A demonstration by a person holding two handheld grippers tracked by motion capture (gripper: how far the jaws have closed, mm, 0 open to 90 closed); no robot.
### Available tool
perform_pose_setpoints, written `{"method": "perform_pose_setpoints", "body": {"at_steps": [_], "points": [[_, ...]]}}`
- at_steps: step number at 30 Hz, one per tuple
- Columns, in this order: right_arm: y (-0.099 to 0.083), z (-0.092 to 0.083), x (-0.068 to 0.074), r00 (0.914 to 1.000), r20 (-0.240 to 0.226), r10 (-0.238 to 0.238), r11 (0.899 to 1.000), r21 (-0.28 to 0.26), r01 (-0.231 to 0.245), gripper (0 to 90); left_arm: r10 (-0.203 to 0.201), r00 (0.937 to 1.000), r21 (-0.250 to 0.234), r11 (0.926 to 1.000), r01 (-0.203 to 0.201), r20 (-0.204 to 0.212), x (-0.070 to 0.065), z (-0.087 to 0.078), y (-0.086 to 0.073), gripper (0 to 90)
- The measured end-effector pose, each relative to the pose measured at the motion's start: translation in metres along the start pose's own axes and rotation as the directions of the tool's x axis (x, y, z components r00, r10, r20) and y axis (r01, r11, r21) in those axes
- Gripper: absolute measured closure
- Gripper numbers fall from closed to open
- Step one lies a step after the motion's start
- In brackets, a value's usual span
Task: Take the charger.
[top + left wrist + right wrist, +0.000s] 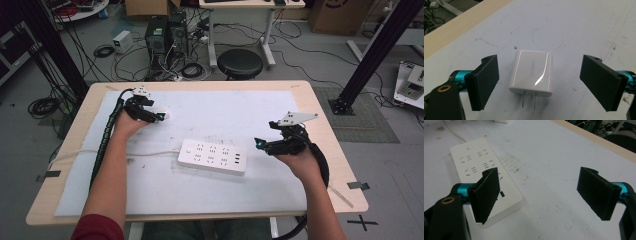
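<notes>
Between the spread jaws of my left gripper (541, 82) lies the glossy white UGREEN-marked wall charger (532, 73), ungrasped on the white-matted table (310, 90), while my right gripper (546, 195), jaws apart too, waits beside the white rectangular power strip (212, 156), so plugging in looks undone.

A red sleeve (97, 227) shows at 7 o'clock. Both grippers, left (159, 116) and right (260, 144), are black with teal joints, 2 flat jaws and ribbed black cables.

Grey floor strewn with cables (125, 60), a black stool (240, 63) beyond the table (320, 107).
</notes>
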State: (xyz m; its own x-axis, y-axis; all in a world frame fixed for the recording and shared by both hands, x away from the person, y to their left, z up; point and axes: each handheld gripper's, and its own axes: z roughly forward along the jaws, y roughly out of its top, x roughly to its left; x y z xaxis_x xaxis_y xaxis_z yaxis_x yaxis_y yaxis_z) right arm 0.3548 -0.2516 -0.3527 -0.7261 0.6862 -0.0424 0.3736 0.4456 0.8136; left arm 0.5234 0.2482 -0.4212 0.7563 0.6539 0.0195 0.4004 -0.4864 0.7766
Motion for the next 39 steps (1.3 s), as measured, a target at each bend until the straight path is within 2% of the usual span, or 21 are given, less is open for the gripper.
{"method": "perform_pose_setpoints", "body": {"at_steps": [4,6,10,13,18,23,27,34,36,37,39], "points": [[0.0,0.0,0.001,1.0,-0.002,-0.004,1.0,0.003,0.004,18.9,-0.004,1.0,0.012,0.9999,0.004,0.008,0.005,0.01,-0.006,16.0],[0.0,0.0,0.001,1.0,0.002,-0.009,1.0,0.002,0.009,18.9,-0.022,0.9997,0.013,0.9997,0.021,0.014,0.006,0.014,-0.007,16.0],[-0.001,-0.001,0.003,1.0,0.005,-0.008,1.0,0.004,0.008,18.9,-0.02,0.9994,0.021,0.9996,0.019,0.03,0.009,0.022,-0.01,16.0],[-0.002,-0.001,0.003,1.0,0.004,-0.008,1.0,0.005,0.008,18.8,-0.013,0.9996,0.027,0.9996,0.012,0.027,0.01,0.025,-0.012,16.8],[-0.003,0.001,0.004,0.9999,0.007,-0.01,1.0,0.015,0.01,18.9,0.009,0.9995,0.037,0.9993,-0.01,0.031,0.011,0.028,-0.015,24.8],[0.0,0.003,0.005,0.9999,0.005,-0.016,1.0,0.019,0.015,18.9,0.019,0.9984,0.032,0.9993,-0.02,0.053,0.012,0.028,-0.016,32.4],[0.001,0.005,0.006,0.9998,0.005,-0.017,1.0,0.023,0.017,18.9,0.036,0.9976,0.032,0.9988,-0.038,0.059,0.013,0.026,-0.015,42.1],[0.001,0.004,0.006,0.9998,0.002,-0.021,1.0,0.016,0.021,18.9,0.029,0.998,0.044,0.9985,-0.032,0.055,0.01,0.02,-0.013,42.3],[0.002,0.002,0.007,0.9999,-0.001,-0.015,1.0,0.016,0.015,18.9,0.035,0.9976,0.026,0.999,-0.037,0.059,0.004,0.009,-0.006,42.4],[0.002,0.002,0.007,0.9998,-0.004,-0.02,1.0,0.012,0.02,18.9,0.035,0.9976,0.026,0.999,-0.037,0.059,0.004,0.009,-0.006,42.4],[0.002,0.001,0.009,0.9997,-0.012,-0.021,1.0,0.006,0.021,18.9,0.062,0.9968,0.006,0.9981,-0.062,0.051,-0.009,-0.007,0.002,42.4]]}}
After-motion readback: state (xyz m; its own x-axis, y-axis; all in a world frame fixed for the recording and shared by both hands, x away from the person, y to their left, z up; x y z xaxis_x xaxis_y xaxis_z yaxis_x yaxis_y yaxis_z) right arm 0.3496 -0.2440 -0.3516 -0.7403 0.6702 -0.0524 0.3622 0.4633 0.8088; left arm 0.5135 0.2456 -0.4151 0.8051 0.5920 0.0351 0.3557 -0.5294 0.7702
